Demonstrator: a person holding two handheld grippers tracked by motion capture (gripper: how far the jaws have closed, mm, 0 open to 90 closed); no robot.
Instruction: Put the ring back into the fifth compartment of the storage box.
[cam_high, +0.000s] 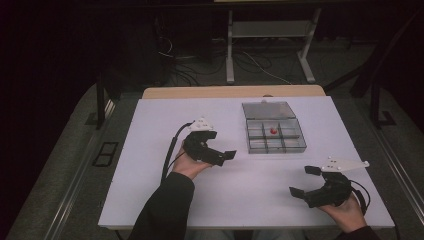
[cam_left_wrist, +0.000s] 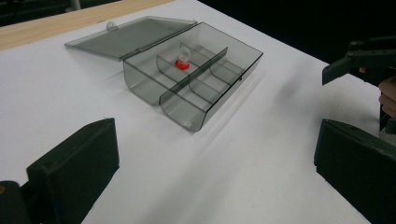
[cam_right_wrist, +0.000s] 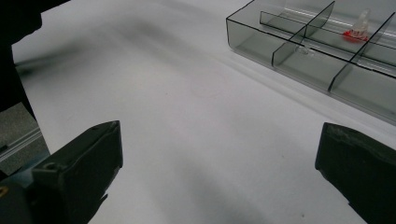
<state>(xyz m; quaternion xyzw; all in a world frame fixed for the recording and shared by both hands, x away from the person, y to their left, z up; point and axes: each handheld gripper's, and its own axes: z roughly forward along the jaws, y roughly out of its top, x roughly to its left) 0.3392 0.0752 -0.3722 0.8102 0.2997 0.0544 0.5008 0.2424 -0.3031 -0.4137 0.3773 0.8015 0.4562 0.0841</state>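
A clear grey compartment box (cam_high: 277, 150) lies on the white table (cam_high: 165, 195), right of centre, its lid (cam_high: 268, 110) folded flat behind it. A small red-based piece (cam_high: 273, 131) sits in the middle back compartment. My left gripper (cam_high: 220, 145) hovers just left of the box, open and holding nothing. My right gripper (cam_high: 304, 181) is near the front right corner, also open with nothing in it. The left gripper view has the box (cam_left_wrist: 140, 84) and red piece (cam_left_wrist: 182, 63) ahead of the left gripper (cam_left_wrist: 215, 172). From the right gripper (cam_right_wrist: 219, 177), the box (cam_right_wrist: 252, 35) and piece (cam_right_wrist: 355, 31) are at upper right.
A wooden strip (cam_high: 232, 91) runs along the table's far edge. Beyond it are metal desk legs (cam_high: 229, 55) and cables on a dark floor. The other hand's gripper (cam_left_wrist: 359, 60) appears at the right edge of the left gripper view. Bare white table lies between the grippers.
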